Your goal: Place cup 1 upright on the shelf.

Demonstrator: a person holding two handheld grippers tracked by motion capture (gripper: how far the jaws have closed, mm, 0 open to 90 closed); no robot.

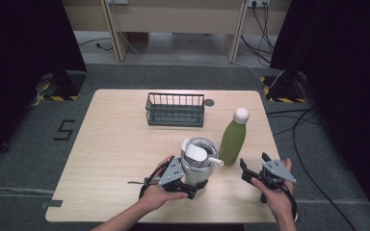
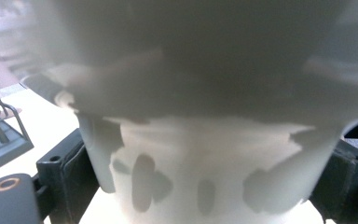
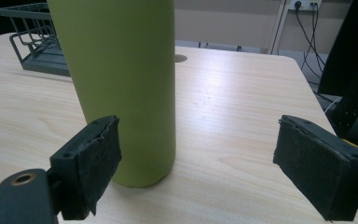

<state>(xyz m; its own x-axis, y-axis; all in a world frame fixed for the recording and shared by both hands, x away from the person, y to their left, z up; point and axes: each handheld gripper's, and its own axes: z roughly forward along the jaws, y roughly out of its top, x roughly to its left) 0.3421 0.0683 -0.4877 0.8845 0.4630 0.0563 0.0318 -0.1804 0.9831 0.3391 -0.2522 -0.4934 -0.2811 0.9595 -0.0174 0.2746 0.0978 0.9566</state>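
Note:
A pale tumbler [image 1: 200,161] with a lid and a white straw stands at the table's front middle. My left gripper [image 1: 195,182] is shut on its lower part. In the left gripper view the tumbler [image 2: 205,140] sits blurred between both pads [image 2: 77,170], which touch its sides. A green bottle [image 1: 232,140] with a white cap stands upright just right of the tumbler. My right gripper [image 1: 254,161] is open, close in front and to the right of the bottle. In the right gripper view the bottle [image 3: 121,84] stands ahead of the left jaw of my right gripper [image 3: 200,158], untouched.
A dark wire basket [image 1: 175,109] stands at the back middle of the table [image 1: 111,154], with a small round hole [image 1: 209,102] in the tabletop beside it. Cables lie on the floor to the right [image 1: 298,125]. Bare tabletop stretches to the left.

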